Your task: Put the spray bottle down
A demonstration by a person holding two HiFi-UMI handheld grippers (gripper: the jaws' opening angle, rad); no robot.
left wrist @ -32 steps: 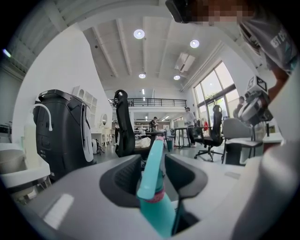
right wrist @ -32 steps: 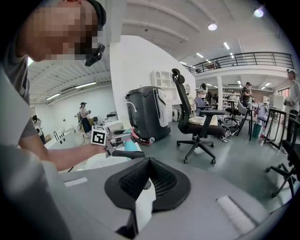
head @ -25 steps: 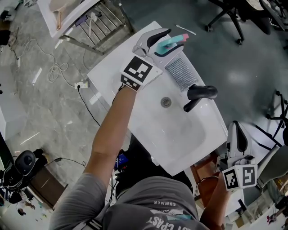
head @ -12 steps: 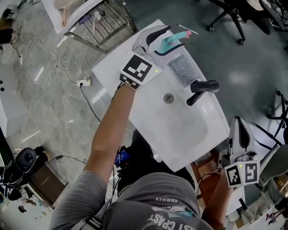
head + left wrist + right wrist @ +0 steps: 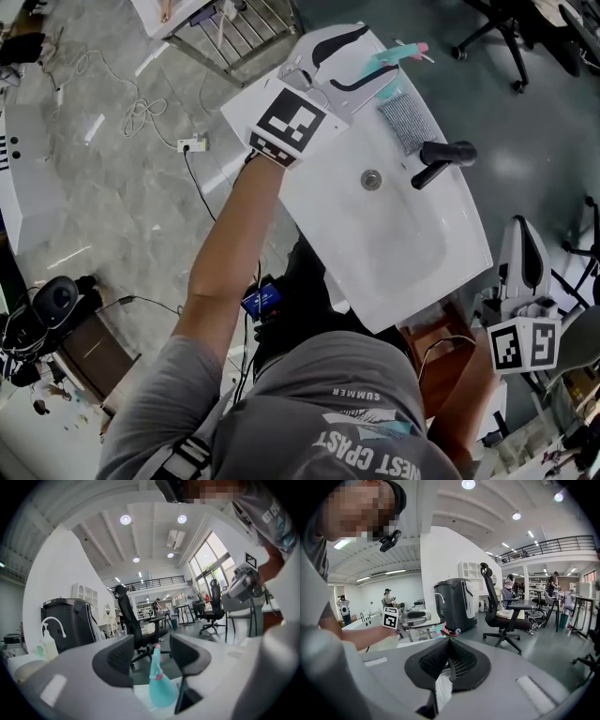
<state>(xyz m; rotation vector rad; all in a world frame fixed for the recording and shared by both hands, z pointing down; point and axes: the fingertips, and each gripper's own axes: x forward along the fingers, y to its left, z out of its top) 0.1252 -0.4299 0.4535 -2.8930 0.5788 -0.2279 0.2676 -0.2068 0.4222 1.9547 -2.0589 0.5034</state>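
A teal spray bottle (image 5: 392, 66) with a pink nozzle stands upright on the far rim of the white sink (image 5: 309, 178). My left gripper (image 5: 349, 58) hovers just short of it, open. In the left gripper view the bottle (image 5: 161, 688) shows in the gap of my left gripper (image 5: 152, 660), beyond the pads, and neither pad touches it. Those jaws have just been closing a little and still stand wide. My right gripper (image 5: 522, 234) hangs off the sink's right side, shut with nothing in it; in its own view my right gripper (image 5: 449, 660) has its ribbed pads meeting.
A black faucet (image 5: 445, 157) and a grey ribbed mat (image 5: 408, 122) sit on the sink's back rim, a drain (image 5: 371, 178) in the basin. A metal rack (image 5: 246, 28) stands beyond the sink. Office chairs (image 5: 506, 37) are on the floor to the right.
My left gripper has risen and drawn back from the bottle, which now stands past its fingertips instead of deep between them. The right gripper has lifted slightly.
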